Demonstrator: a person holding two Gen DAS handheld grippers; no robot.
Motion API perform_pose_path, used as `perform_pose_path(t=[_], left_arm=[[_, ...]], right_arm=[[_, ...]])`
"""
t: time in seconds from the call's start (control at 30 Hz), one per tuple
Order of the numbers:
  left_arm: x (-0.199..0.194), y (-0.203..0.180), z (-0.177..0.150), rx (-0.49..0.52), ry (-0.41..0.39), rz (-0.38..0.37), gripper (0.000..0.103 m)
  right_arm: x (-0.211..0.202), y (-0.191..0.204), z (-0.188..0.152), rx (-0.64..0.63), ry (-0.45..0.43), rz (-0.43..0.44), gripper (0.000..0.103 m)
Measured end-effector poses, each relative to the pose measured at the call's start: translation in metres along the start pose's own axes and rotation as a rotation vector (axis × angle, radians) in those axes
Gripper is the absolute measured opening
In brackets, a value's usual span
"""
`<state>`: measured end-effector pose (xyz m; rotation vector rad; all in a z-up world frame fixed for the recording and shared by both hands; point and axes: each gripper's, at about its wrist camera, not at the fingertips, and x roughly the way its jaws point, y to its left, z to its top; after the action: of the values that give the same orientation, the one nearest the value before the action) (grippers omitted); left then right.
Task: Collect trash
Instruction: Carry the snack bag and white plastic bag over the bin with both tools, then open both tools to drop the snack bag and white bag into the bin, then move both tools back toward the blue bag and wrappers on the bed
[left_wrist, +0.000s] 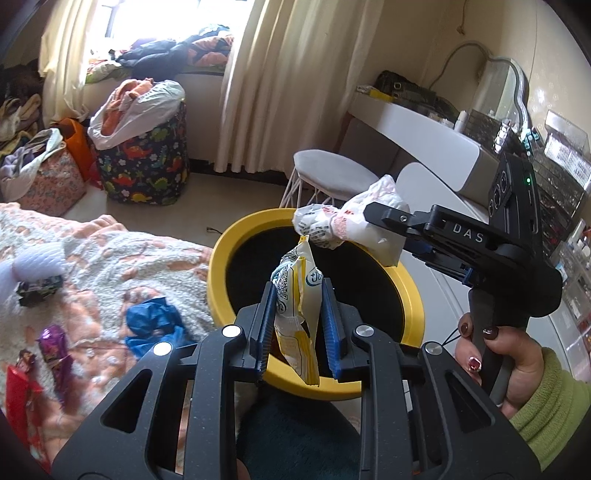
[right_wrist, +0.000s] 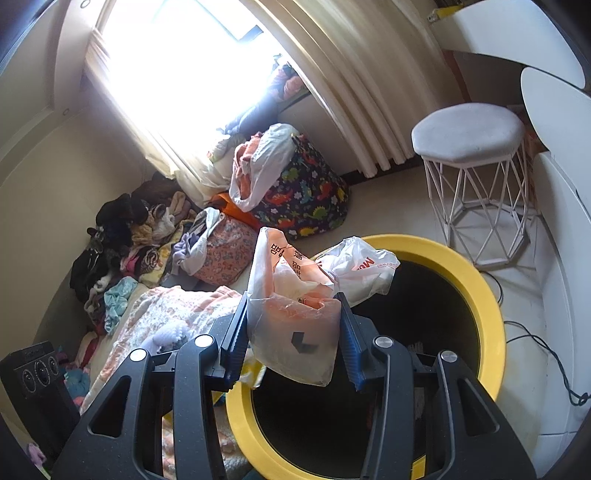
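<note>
Two grippers over the yellow bin (left_wrist: 221, 258) | left gripper (left_wrist: 298, 325) clamped on a yellow wrapper (left_wrist: 295, 332) | right gripper (right_wrist: 293, 332) clamped on a crumpled plastic bag (right_wrist: 291, 295), above the rim

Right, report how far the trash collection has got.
Done: nothing visibly in the yellow bin; its inside looks dark.
In hand: left gripper pinches a yellow wrapper, right gripper a crumpled plastic bag, both over the bin.
Left: blue bag, purple wrapper and red wrapper on the blanket.
</note>
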<state>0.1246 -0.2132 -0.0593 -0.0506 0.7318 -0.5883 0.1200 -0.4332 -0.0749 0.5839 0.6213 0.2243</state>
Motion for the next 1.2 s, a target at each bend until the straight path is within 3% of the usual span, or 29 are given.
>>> perform_pose_path(t=[0.4,0.43,0.47,0.5,0.53,0.57,0.7,0.77,1.2], left_arm=[[0.033,-0.003,-0.003,0.008,0.047,0.01,0.018],[0.035,-0.003,-0.003,0.008,0.049,0.013,0.018],[0.036,-0.003,-0.004,0.007,0.049,0.016,0.019],[0.037,-0.002,-0.005,0.0,0.047,0.023,0.021],[0.036,0.002,-0.005,-0.017,0.037,0.03,0.037],[0.035,0.004,-0.005,-0.035,0.028,0.035,0.061],[0.02,0.018,-0.004,-0.089,-0.025,0.064,0.076],[0.014,0.021,-0.004,-0.098,-0.041,0.083,0.092],[-0.021,0.051,-0.007,-0.158,-0.086,0.18,0.092]], right_arm=[[0.013,-0.014,-0.001,0.06,0.047,-0.013,0.044],[0.014,-0.016,-0.002,0.068,0.05,-0.017,0.047],[0.016,-0.018,-0.002,0.071,0.056,-0.026,0.056],[0.016,-0.018,-0.002,0.074,0.056,-0.034,0.063],[0.015,-0.02,-0.003,0.077,0.05,-0.05,0.072],[0.015,-0.021,-0.003,0.078,0.046,-0.06,0.072],[0.017,-0.021,-0.004,0.075,0.044,-0.078,0.076],[0.018,-0.019,-0.006,0.066,0.04,-0.08,0.077],[0.019,0.025,-0.013,-0.092,0.004,-0.069,0.083]])
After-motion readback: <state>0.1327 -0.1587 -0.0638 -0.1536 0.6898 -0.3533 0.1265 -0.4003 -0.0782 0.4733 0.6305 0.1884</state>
